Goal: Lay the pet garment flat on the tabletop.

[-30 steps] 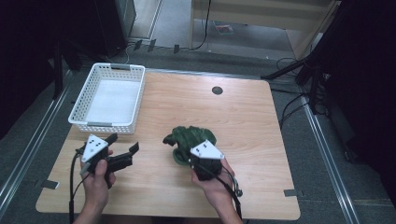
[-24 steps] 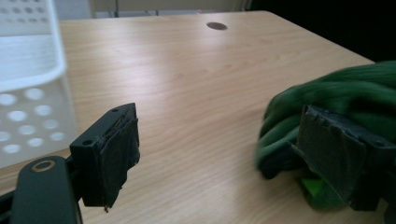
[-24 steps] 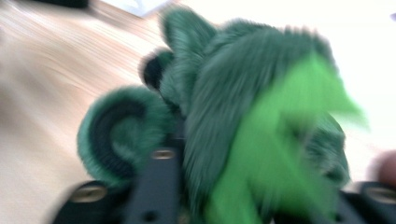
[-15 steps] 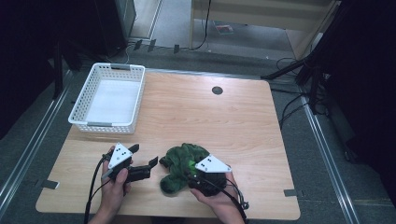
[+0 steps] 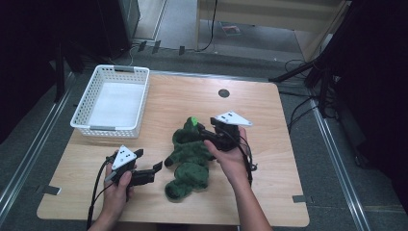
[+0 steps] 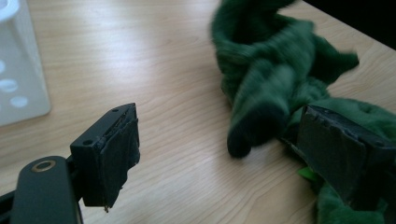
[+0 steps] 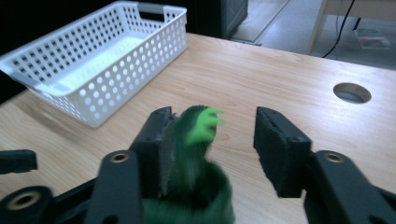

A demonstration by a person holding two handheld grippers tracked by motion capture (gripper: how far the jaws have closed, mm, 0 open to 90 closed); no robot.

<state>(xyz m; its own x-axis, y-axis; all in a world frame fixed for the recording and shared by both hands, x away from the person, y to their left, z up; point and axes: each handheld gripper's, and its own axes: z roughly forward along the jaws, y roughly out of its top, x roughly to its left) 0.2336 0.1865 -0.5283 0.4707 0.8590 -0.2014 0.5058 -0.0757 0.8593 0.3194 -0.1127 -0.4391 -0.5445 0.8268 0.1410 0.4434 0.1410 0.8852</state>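
One green plush toy [image 5: 189, 156] is sprawled on the wooden table [image 5: 269, 120], near its middle, well apart from the white basket [image 5: 111, 101] at the far left corner. Its bright green tip [image 7: 204, 123] is caught between the jaws of the right gripper [image 5: 204, 131], which have just been opening: the tip is seen resting against one pad while the other pad stands clear of it, so nothing is pinched now and the toy is judged released, or very nearly so. The far end of the toy is reached by that gripper from the right side.

Over at the near end, the left gripper [image 5: 153, 169] is held low with its jaws spread wide. In the left gripper view, a dark green limb [image 6: 261, 107] is seen lying between the two pads, with the toy's bulk just behind one pad; no pressure on it can be made out, so this tool is read as unclenched too.

As for the step in hand, a handover or regrasp is judged to be under way: one end let go, the other about to be taken. What is called for next is the left jaws being pushed a touch further over that limb and closed firmly on it, since soft plush is easily slipped. After that, a lift and a carry toward the basket looks likely.
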